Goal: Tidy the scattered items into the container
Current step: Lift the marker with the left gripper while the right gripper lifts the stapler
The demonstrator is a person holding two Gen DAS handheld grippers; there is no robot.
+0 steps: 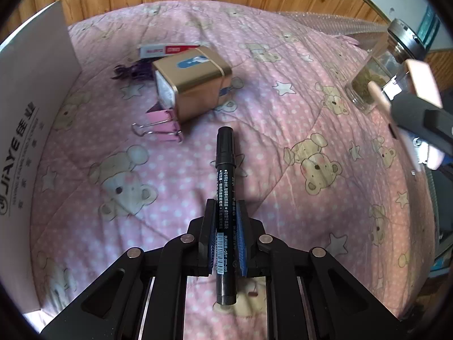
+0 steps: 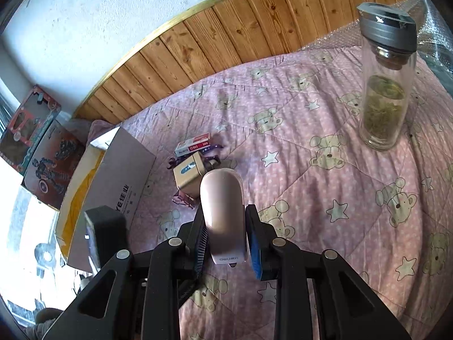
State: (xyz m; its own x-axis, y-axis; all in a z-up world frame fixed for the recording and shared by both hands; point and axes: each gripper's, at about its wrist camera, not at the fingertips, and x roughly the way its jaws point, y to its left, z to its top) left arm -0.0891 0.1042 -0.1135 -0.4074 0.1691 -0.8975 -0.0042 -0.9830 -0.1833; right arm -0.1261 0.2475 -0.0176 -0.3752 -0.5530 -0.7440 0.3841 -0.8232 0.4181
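My left gripper (image 1: 225, 212) is closed on a black marker (image 1: 225, 198); the two blue pads press the barrel from both sides, and the capped end points forward, away from me, over the pink quilt (image 1: 283, 130) with the bear pattern. My right gripper (image 2: 226, 218) is closed too, and between its fingers it holds a pink stapler (image 2: 223, 212), which stands up with its rounded end forward. In the left wrist view this stapler and the right gripper appear at the right edge, blurred, in front of a glass jar (image 2: 385, 90) with a grey lid and greenish dried leaves in it; the jar stands upright on the quilt. The other scattered things lie near together on the quilt: a gold tin box (image 1: 195, 87) on its side, a pink binder clip (image 1: 162, 127) just beside its near corner, purple binder clips (image 1: 133, 70) behind it, and a red and white staple box (image 1: 167, 50) at the far side. The container, a white cardboard box (image 2: 113, 178) with printed letters, stands open at the left of these things; I see yellow inside it.
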